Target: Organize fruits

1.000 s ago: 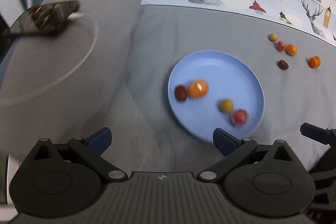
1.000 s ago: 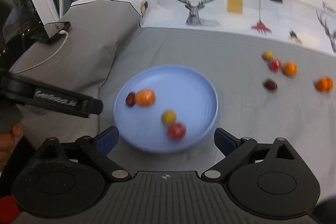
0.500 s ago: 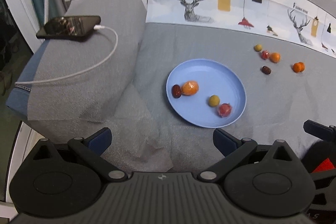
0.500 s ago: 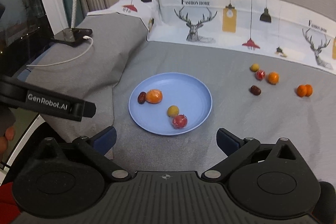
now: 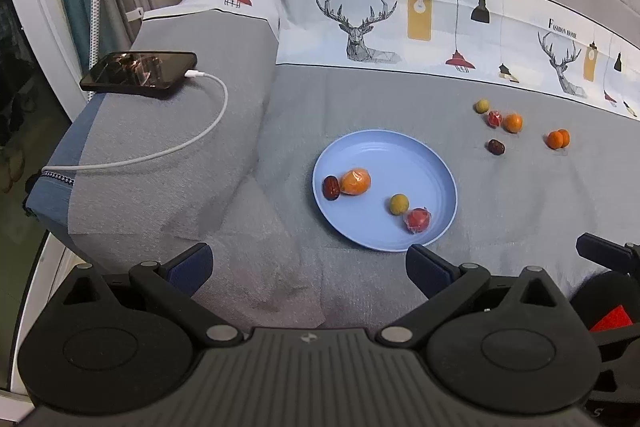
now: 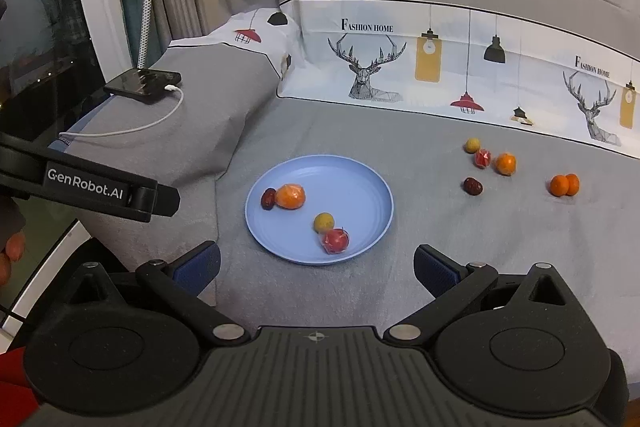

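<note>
A bed (image 5: 360,99) covered in grey fabric, with a white band printed with deer and hanging lamps, carries all objects. At its left a grey pillow (image 5: 172,131) bears a black phone (image 5: 138,74) with a white charging cable (image 5: 188,143) plugged in. Both grippers are held above the near edge of the bed: the left gripper (image 5: 310,263) and the right gripper (image 6: 316,267) each show their blue-padded fingers spread wide, with nothing between them; the left gripper's body also appears at the left edge of the right wrist view. A blue plate (image 5: 400,155) lies flat at the centre of the bed and holds four fruits: a wrapped orange (image 5: 355,181) touching a dark red date (image 5: 331,187) at its left side, and a yellow-green fruit (image 5: 399,204) just beside a wrapped red fruit (image 5: 418,220) toward its near rim. Beyond and to the right of the plate, well apart from it, loose fruits lie on the bed: a yellow-green one (image 6: 472,145), a red wrapped one (image 6: 483,158) and an orange (image 6: 505,163) close together, a second dark date (image 6: 473,186) near them, and farther right a pair of small oranges (image 6: 564,185) touching each other.
</note>
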